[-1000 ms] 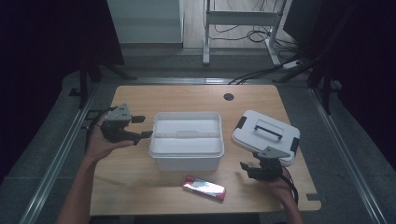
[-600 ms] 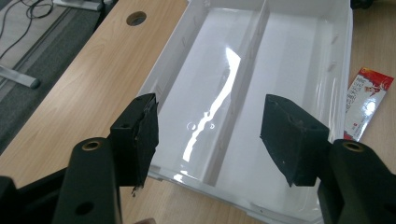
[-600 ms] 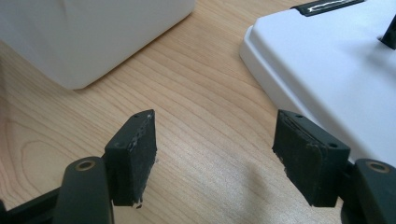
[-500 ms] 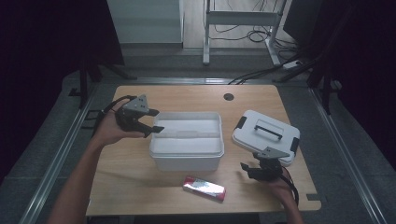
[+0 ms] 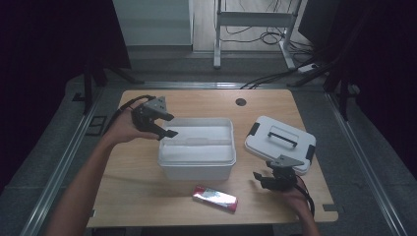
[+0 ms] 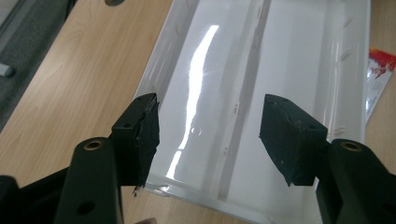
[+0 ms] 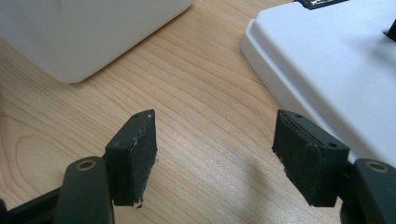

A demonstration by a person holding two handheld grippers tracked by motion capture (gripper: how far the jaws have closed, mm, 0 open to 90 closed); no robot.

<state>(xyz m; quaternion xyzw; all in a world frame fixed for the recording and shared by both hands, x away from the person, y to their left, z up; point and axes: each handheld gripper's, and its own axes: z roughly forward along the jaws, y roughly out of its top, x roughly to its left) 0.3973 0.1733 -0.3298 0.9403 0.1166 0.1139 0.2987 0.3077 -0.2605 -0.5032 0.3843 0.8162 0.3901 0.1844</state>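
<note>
While the left hand-held gripper [image 5: 164,125] hovers spread over the open white storage box [image 5: 196,147] mid-tabletop, the right hand-held gripper [image 5: 265,179], also spread, rests near the front edge; likely next: fetching the red packet [image 5: 215,198].

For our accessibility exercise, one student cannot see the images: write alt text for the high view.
A person's left gripper, jaws open, hovers over the left end of an open white bin in the middle of a wooden table. The right gripper, also open, sits near the table's front right, beside a white lid. A red packet lies in front of the bin.
</note>
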